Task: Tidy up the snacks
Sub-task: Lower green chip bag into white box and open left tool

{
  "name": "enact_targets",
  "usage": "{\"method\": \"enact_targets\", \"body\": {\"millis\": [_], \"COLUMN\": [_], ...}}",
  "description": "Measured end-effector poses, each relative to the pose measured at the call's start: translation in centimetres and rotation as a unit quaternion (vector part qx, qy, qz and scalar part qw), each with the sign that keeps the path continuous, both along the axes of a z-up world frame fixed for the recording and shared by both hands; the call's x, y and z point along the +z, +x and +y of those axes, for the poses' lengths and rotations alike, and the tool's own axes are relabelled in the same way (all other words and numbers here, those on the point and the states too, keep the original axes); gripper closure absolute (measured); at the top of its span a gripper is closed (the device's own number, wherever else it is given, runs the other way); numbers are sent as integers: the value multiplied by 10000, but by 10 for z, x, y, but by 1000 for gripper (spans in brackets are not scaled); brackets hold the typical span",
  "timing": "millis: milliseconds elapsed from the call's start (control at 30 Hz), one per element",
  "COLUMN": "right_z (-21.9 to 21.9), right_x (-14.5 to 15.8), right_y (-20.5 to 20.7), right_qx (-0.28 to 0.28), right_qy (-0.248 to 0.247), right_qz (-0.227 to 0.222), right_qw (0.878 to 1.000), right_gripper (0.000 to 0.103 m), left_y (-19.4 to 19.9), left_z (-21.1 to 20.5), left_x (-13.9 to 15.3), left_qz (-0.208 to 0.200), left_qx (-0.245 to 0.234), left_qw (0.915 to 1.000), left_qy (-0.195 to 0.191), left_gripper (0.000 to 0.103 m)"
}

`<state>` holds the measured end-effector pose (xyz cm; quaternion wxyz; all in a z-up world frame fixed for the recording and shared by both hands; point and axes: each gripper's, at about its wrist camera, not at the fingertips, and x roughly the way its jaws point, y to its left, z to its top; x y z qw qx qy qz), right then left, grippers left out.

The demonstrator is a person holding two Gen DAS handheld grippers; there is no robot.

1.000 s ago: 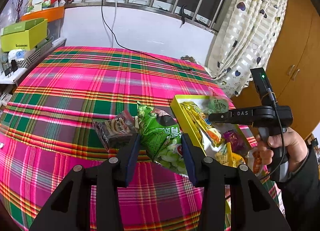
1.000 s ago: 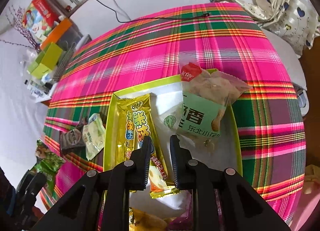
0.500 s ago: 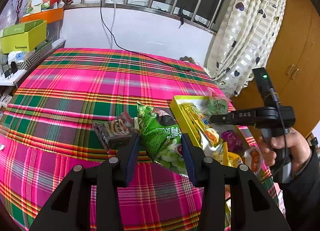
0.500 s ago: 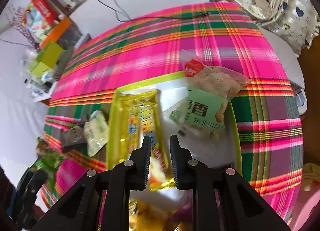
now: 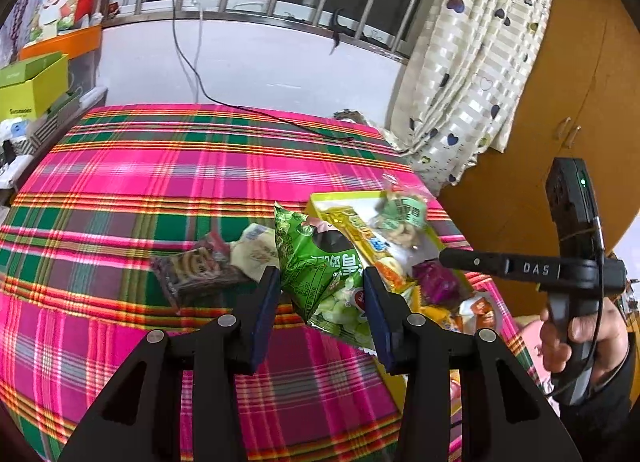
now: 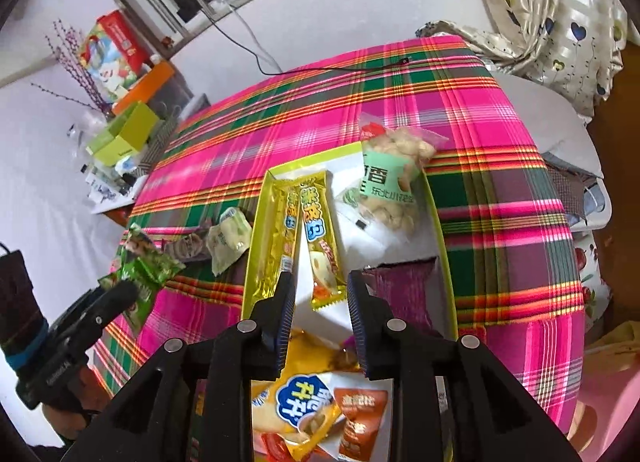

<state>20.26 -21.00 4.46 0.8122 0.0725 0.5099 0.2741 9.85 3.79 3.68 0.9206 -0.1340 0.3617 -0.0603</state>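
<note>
My left gripper [image 5: 320,286] is shut on a green snack bag [image 5: 324,266] and holds it above the plaid cloth, just left of the yellow tray [image 5: 320,200]. The tray [image 6: 434,214] holds long yellow snack bars [image 6: 316,230], a bag of peanuts [image 6: 390,182], a purple packet [image 6: 404,286] and several more packets. My right gripper [image 6: 320,286] hovers over the tray's near half, jaws apart and empty. It also shows in the left wrist view [image 5: 452,258]. A dark cookie packet [image 5: 196,270] and a pale packet [image 5: 256,250] lie left of the tray.
The table wears a pink and green plaid cloth [image 5: 160,182]. Boxes [image 5: 32,90] are stacked at the far left by the wall. A black cable [image 5: 240,110] runs across the table's back. A curtain [image 5: 472,62] and a wooden cabinet [image 5: 580,82] stand at the right.
My right gripper has opened wider and drawn back over the tray's near half. My left gripper has lifted the green bag slightly and brought it closer to the tray.
</note>
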Motion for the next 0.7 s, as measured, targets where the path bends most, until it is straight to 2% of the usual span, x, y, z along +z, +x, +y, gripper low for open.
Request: {"method": "enact_targets", "body": {"millis": [300,700], "right_z": [8,-36], "right_x": [-3,0], "right_y": [7,-5], "right_qx": [134,-272], "right_qy": [120,414], "right_qz": [-34,-81], "right_qw": [9998,9987], "right_gripper": [83,83], "left_y": [16,52], "left_z": [-17,-46], "left_x": [5,-3], "left_qz": [19,258], "left_qx": [-159,-603], "left_qw": [9999,9978], "left_qy": [26,80], "left_gripper": [60,60]}}
